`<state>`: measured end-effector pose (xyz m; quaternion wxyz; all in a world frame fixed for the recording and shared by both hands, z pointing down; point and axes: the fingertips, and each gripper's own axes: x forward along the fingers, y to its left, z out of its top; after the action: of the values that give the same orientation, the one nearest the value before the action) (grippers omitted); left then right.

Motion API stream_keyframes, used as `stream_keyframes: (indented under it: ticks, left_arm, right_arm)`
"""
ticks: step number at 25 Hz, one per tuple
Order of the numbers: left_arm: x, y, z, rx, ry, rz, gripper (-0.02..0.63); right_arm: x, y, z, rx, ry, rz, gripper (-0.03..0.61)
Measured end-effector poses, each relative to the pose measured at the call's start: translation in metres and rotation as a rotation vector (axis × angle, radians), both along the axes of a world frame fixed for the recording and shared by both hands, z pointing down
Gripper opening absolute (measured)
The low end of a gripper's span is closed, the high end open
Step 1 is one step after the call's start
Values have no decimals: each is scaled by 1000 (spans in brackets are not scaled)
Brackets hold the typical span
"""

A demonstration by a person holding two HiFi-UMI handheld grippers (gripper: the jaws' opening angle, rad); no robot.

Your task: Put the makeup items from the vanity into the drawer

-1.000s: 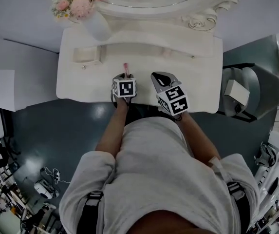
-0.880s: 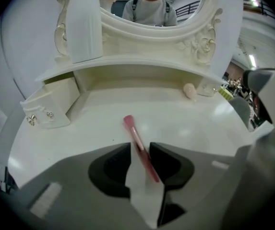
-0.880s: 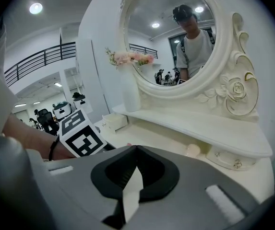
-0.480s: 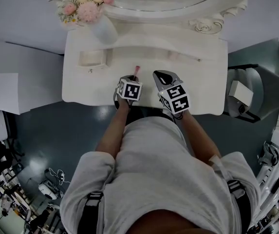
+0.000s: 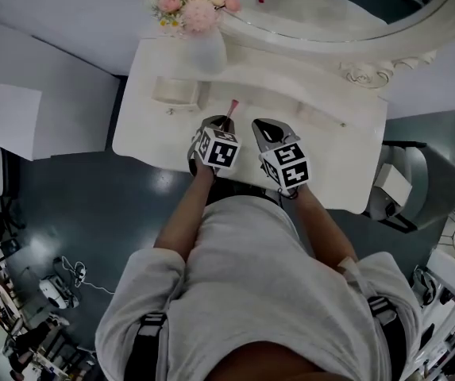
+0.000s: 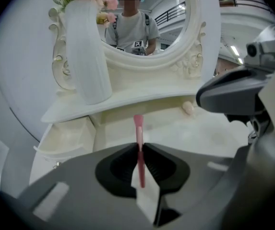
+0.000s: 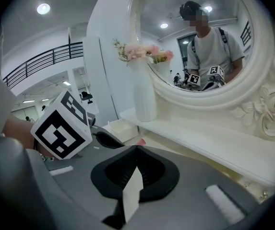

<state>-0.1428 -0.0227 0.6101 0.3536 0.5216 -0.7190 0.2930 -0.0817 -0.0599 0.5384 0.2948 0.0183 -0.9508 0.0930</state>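
The left tongs (image 5: pixel 224 123) have just closed on a thin pink stick (image 6: pixel 138 128) and pinch its lower part. The rest juts past the tips toward the back edge of the surface (image 5: pixel 330 161). They hang over the front edge, near the middle. The right tongs (image 5: pixel 265 127) are just beside them, shut with nothing between. A small open drawer (image 5: pixel 175 92) stands at the left end, near a white vase (image 5: pixel 203 50).

The makeup stick (image 6: pixel 138 128) is pink; the tabletop (image 5: pixel 156 133) and ribbed vase (image 6: pixel 87 56) are cream-white; the floor (image 5: pixel 108 205) is dark teal.
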Motion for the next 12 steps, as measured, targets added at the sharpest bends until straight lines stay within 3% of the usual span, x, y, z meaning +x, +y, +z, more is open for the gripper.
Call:
stream_keyframes:
  ticks: [8,12]
  left_arm:
    - [-37,24,-26,56,-40,-70,44]
    - [-55,31,-33,57,-63,-45,44]
  right_arm:
    - [-46,35,-11,13,-13,-121,-1]
    - [-66,46,-11,23,-7,-177,0]
